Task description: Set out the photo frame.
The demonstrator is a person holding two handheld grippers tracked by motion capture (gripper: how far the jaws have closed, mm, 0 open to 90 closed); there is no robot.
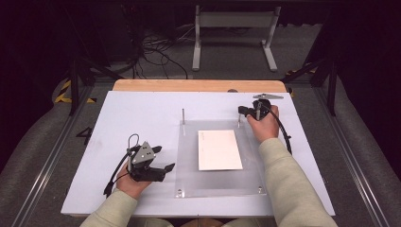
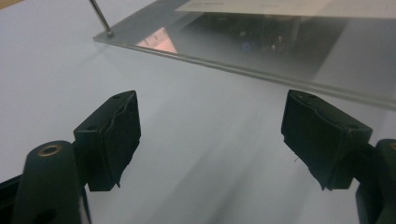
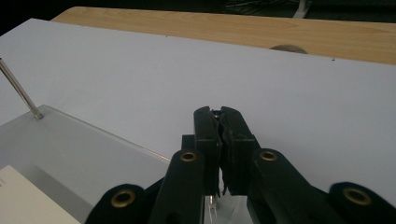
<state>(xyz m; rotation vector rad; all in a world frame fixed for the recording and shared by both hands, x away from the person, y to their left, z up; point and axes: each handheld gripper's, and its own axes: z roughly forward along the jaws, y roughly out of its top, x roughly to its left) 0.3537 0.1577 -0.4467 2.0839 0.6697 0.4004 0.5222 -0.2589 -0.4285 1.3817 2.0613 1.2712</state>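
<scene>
A clear acrylic plate (image 1: 189, 161) (image 2: 261, 42) (image 3: 70, 144) lies on the white board, and a white card (image 1: 219, 149) (image 3: 23, 196) rests on its middle. Thin metal pins stand at its two far corners. At the plate's near left edge my left gripper (image 1: 165, 157) (image 2: 210, 100) hovers over bare board, open, with nothing between the pads. My right gripper (image 1: 242, 111) (image 3: 220, 112) sits at the far right pin (image 1: 239, 122) (image 3: 212, 203), its pads pressed together on the pin's top. The far left pin (image 1: 183, 116) (image 2: 100, 18) (image 3: 18, 93) stands free.
The white board (image 1: 142, 109) covers a wooden table whose far edge (image 1: 198, 85) (image 3: 233, 28) shows behind it. Small bolts (image 1: 179, 192) mark the plate's near corners. A grey metal stand (image 1: 234, 28) and loose cables are on the floor beyond.
</scene>
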